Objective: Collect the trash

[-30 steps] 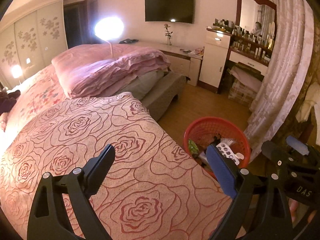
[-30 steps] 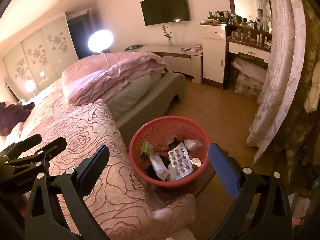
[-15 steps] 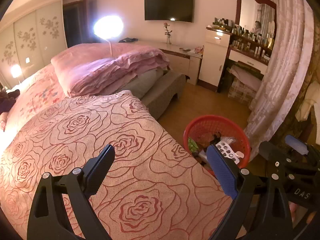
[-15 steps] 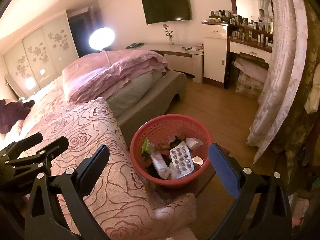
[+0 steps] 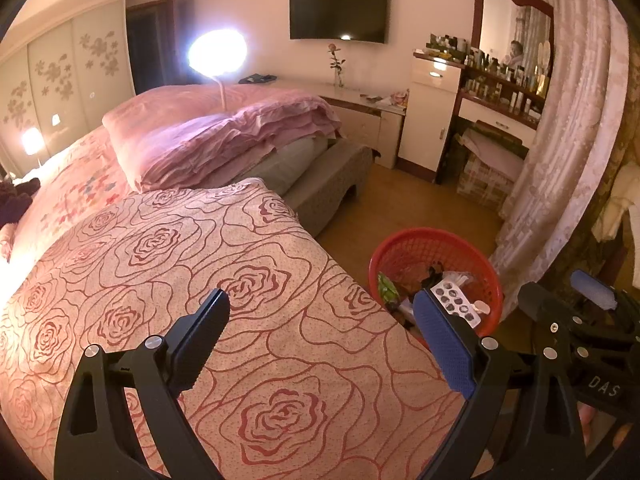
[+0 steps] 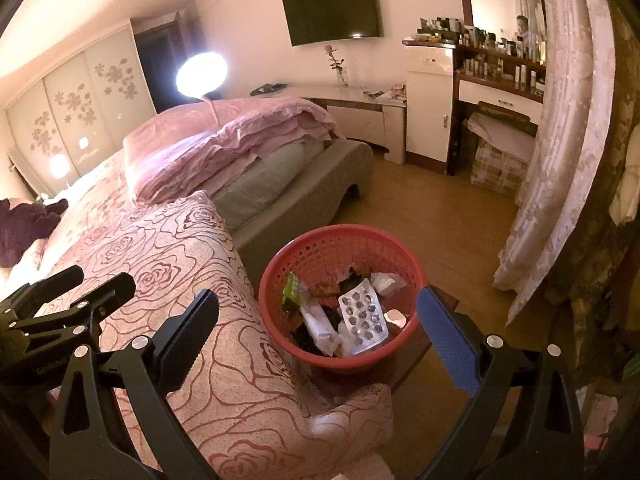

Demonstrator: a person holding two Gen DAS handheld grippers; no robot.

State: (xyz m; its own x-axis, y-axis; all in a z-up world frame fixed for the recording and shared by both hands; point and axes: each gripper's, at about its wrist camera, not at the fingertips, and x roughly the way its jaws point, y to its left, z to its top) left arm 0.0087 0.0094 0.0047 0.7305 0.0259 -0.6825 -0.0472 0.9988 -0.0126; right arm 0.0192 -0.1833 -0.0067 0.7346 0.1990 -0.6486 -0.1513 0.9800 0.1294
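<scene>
Both tools are up over the edge of the bed, and both are empty. The left gripper [image 5: 320,332] hangs above the rose-patterned bedspread [image 5: 200,264], jaws spread wide, nothing between them but quilt. The right gripper [image 6: 320,328] sits further out past the bed's edge, jaws just as wide apart, and framed right between them is the red basket [image 6: 408,268].

The basket stands on a low dark wooden surface [image 6: 420,352] tight against the side of the bed, with the bedspread's corner drooping down just in front of it. Inside, the trash is piled up: a silver blister pack [image 6: 363,317] lies tilted on top, a green wrapper [image 6: 292,290] leans against the left wall, white crumpled paper [image 6: 320,326] sits low at the front, and something brown and dark is tucked behind. From the left wrist view the basket [image 5: 490,276] shows just beyond the blue-padded finger [image 5: 444,346], and the right gripper's black frame pokes in at the far right.

Further back, a folded pink duvet [image 5: 216,136] is stacked on the bed, a round lamp [image 5: 218,53] glares brightly behind it, a dark television [image 5: 338,11] hangs on the wall, and a pale curtain [image 6: 560,140] drapes down on the right.
</scene>
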